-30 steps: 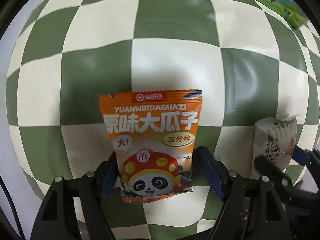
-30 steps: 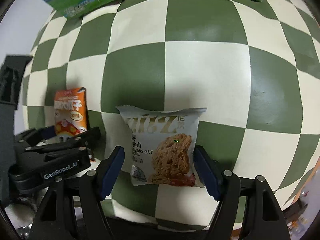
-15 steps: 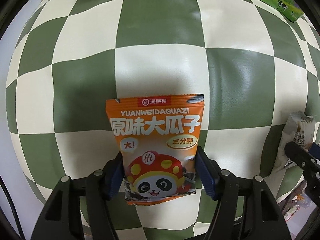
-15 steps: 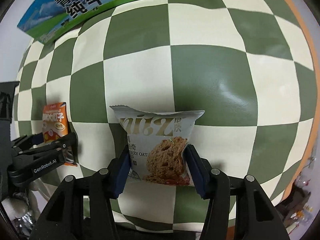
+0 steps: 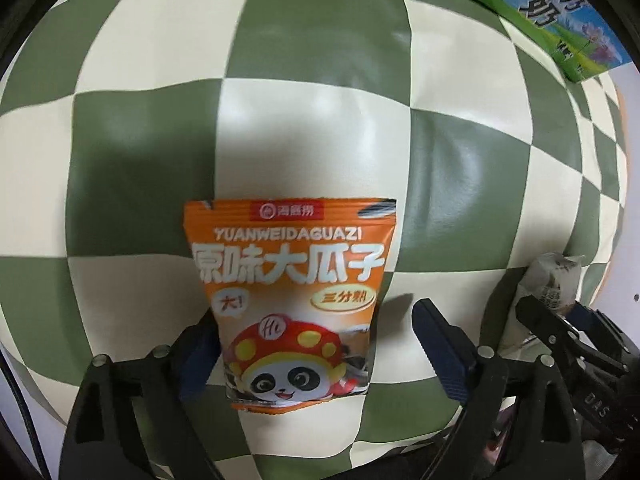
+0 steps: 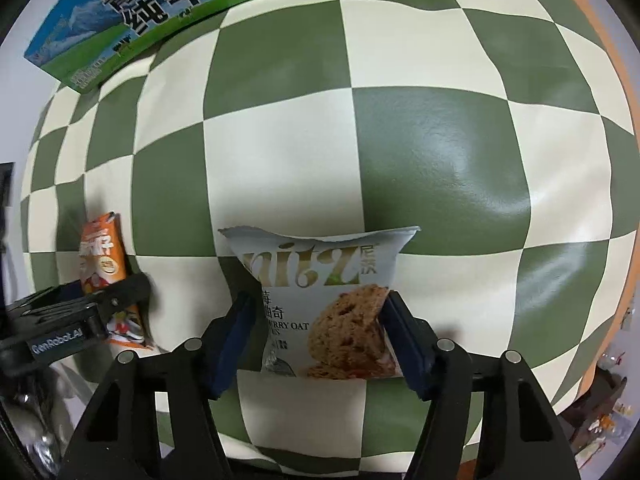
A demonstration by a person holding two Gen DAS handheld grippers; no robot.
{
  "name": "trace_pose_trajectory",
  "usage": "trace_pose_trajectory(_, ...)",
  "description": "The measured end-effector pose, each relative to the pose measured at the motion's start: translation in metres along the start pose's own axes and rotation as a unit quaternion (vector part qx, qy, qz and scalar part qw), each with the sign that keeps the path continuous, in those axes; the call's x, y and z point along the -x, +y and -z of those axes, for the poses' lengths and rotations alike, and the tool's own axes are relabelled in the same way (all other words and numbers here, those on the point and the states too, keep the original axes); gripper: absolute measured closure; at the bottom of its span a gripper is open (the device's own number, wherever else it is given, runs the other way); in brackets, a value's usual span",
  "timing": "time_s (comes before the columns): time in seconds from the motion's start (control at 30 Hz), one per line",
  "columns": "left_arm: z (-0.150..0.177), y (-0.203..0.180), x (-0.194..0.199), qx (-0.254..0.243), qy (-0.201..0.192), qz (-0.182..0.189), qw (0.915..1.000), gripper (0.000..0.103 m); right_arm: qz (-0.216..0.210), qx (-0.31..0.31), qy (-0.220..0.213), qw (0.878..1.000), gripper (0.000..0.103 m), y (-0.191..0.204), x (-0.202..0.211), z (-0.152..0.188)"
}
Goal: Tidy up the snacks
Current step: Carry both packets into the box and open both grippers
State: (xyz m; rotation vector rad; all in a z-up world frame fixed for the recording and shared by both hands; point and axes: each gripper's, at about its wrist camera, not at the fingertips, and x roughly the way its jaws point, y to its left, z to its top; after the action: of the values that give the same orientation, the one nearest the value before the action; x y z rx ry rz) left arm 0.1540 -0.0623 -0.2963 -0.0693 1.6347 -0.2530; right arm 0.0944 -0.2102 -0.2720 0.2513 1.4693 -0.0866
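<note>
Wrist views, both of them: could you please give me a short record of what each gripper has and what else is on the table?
left gripper: jaws open, a gap on one side of the packet
between its jaws: orange sunflower seed packet, panda print facing up
right gripper: jaws shut on the packet, pinching its sides
held item: cranberry oat cookie packet, silver-white
far edge: milk carton, green and blue, lying flat
surface: checked tablecloth, green and cream

A glossy green-and-cream checkered tablecloth (image 6: 436, 152) catches soft overhead light; a green milk carton (image 6: 160, 4) lies at its far edge.
</note>
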Motion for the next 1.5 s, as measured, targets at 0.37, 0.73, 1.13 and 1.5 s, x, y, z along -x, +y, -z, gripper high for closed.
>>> trace_pose_trajectory(0.37,0.01,0.014,0.008,0.036,-0.042,-0.015,0.9984,0.032,0.026,0.016,-0.004,1.0,0.034,0.007,-0.008,0.004)
trace_pose_trajectory(0.73,0.0,-0.009,0.057,-0.021,-0.062,-0.028,0.9975,0.048,0.016,0.041,-0.026,0.999,0.053,0.012,0.018,0.016)
trace_pose_trajectory(1.13,-0.058,-0.034,0.185,-0.037,-0.162,0.058,0.9844,0.048,-0.068,0.034,-0.113,0.991,0.054,-0.016,0.13,-0.062)
trace_pose_trajectory(1.5,-0.205,-0.064,0.219,-0.029,-0.168,0.079,0.9822,0.047,-0.06,0.055,-0.185,0.979,0.054,0.016,0.19,-0.226)
